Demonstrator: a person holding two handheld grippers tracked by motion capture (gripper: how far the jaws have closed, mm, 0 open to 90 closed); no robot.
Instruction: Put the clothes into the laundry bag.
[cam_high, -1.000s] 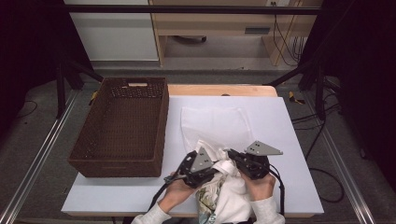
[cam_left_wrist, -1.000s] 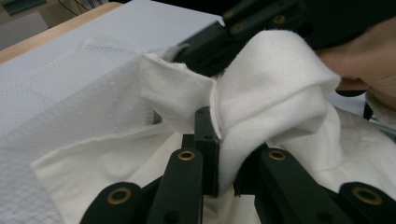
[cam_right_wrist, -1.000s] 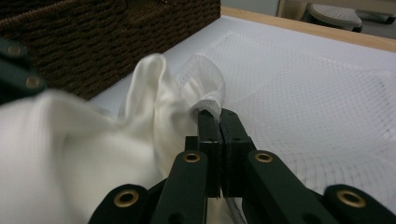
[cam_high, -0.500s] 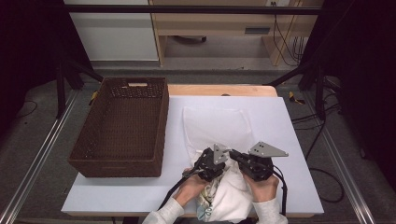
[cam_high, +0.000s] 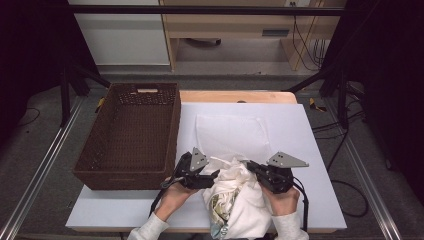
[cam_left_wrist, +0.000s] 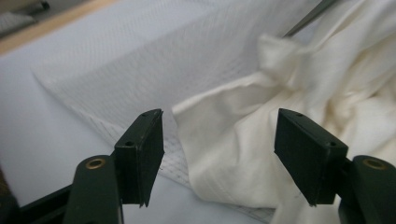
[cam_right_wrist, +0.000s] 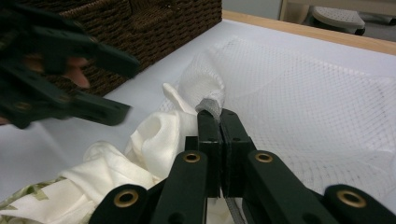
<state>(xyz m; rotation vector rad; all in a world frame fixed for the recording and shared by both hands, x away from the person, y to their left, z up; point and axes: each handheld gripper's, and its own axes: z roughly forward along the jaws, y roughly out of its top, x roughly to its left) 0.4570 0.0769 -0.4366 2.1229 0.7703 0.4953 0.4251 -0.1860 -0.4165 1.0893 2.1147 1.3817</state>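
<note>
A white mesh bag (cam_high: 230, 131) lies flat on the white table (cam_high: 310, 150). In front of it is a bunched cream cloth (cam_high: 235, 197) with a green print, its lower end hanging over the table's near edge. My right gripper (cam_right_wrist: 215, 114) is shut on a grey-trimmed edge of the mesh bag (cam_right_wrist: 303, 93), lifting it over the cream cloth (cam_right_wrist: 159, 130). My left gripper (cam_left_wrist: 222, 119) is open, its jaws standing either side of a fold of the cream cloth (cam_left_wrist: 243, 158) without touching it. In the high view, left gripper (cam_high: 212, 175) and right gripper (cam_high: 250, 167) flank the bundle.
A dark brown wicker basket (cam_high: 127, 135) stands empty along the table's left side, close behind the left gripper (cam_right_wrist: 130, 89). A wooden strip (cam_high: 235, 96) edges the table's far side. Dark stands and cables lie beyond the table to the right.
My left gripper moved right toward the right gripper, then drew back left, and now stands open. The cloth bundle is bunched higher between the grippers. The right gripper has barely moved.
</note>
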